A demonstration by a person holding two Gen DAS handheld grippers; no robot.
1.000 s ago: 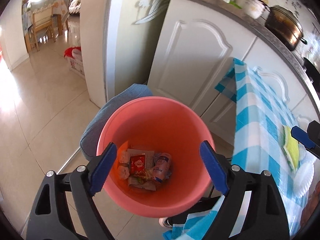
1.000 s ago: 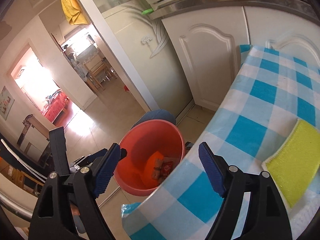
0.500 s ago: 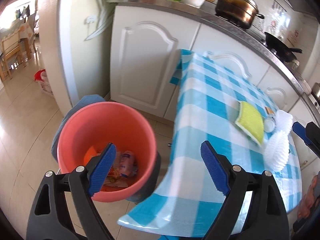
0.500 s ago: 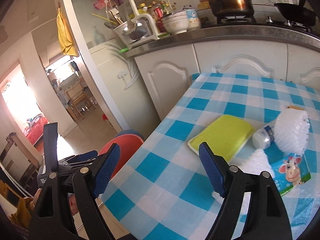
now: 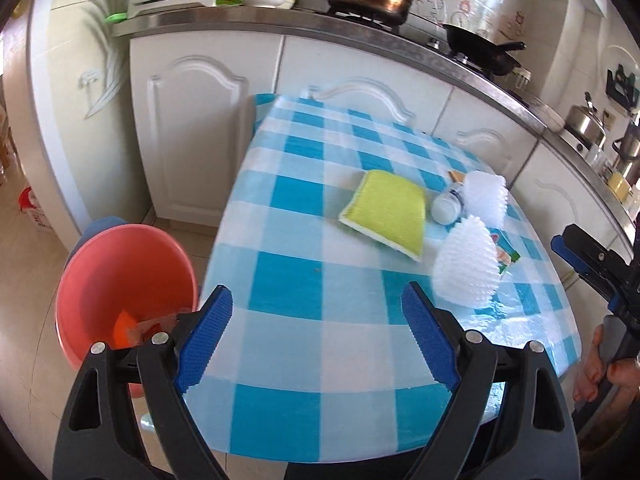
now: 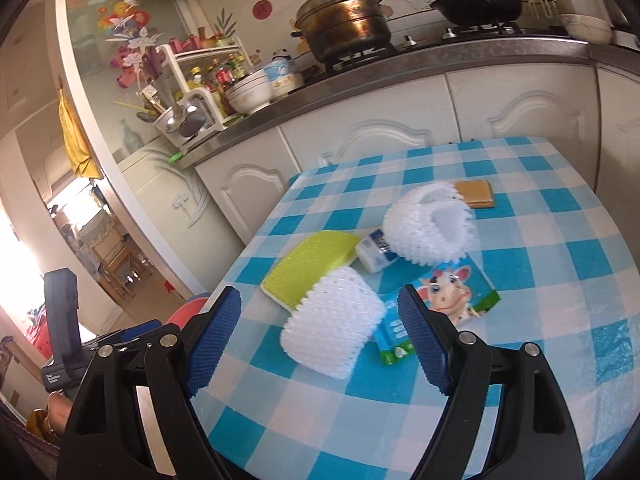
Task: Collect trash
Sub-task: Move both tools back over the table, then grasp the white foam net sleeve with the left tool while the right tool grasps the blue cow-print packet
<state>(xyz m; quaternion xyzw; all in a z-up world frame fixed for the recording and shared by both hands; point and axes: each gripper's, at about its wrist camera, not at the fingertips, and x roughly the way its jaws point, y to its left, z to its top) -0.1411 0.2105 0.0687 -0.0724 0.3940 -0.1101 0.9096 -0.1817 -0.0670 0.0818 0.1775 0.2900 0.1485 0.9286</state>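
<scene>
A pink bucket (image 5: 120, 280) with wrappers in its bottom stands on the floor left of the blue-checked table (image 5: 320, 280). On the table lie two white foam fruit nets (image 6: 334, 322) (image 6: 430, 226), a small white bottle (image 6: 374, 254), a cow-print milk carton (image 6: 456, 292), a blue wrapper (image 6: 394, 338) and a yellow-green sponge (image 6: 312, 262). My left gripper (image 5: 316, 338) is open and empty above the table's near edge. My right gripper (image 6: 320, 340) is open and empty, just short of the nearer foam net.
White cabinets and a steel counter (image 6: 400, 64) with a pot (image 6: 344, 24), a black pan (image 6: 480, 4) and a dish rack run behind the table. A brown flat piece (image 6: 474, 194) lies at the table's far side. The tiled floor lies to the left.
Both grippers swung from the bucket to the right, over the table. The bucket slid to the left edge of both views and the trash on the table came into view.
</scene>
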